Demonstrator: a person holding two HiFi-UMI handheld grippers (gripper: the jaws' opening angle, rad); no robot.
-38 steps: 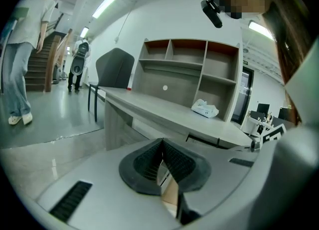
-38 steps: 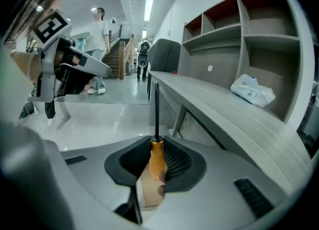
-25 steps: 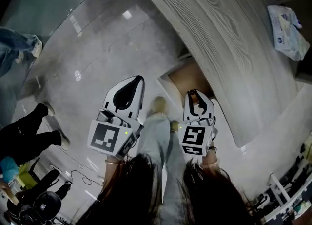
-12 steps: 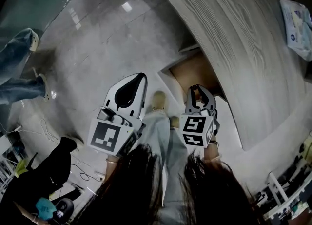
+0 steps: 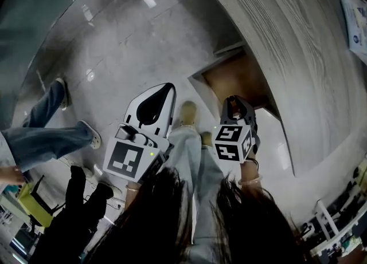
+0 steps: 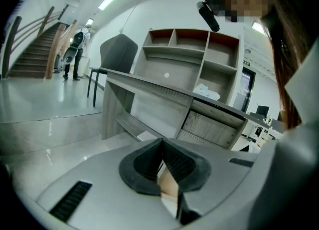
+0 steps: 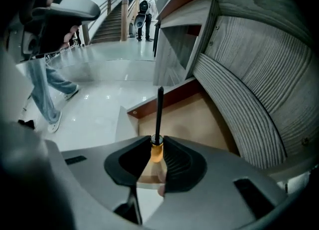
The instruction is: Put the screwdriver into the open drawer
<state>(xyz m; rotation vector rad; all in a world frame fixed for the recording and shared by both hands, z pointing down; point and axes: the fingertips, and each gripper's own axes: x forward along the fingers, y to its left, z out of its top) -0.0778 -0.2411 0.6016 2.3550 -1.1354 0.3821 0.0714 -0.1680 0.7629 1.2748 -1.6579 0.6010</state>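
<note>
Glossy pale floor (image 5: 126, 34) runs under a grey wood-grain desk (image 5: 298, 45). Its drawer (image 7: 194, 119) lies open just ahead of the right gripper (image 7: 157, 150), which pinches the screwdriver (image 7: 159, 109) by its amber handle, black shaft aimed forward over the drawer, likely for release. Left gripper (image 6: 162, 159) is pressed together, empty.

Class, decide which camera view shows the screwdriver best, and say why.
The right gripper view: the screwdriver sits clamped by its yellow handle in the right claw, dark shaft pointing over the drawer. The head view barely shows it; the left gripper view misses it.
</note>
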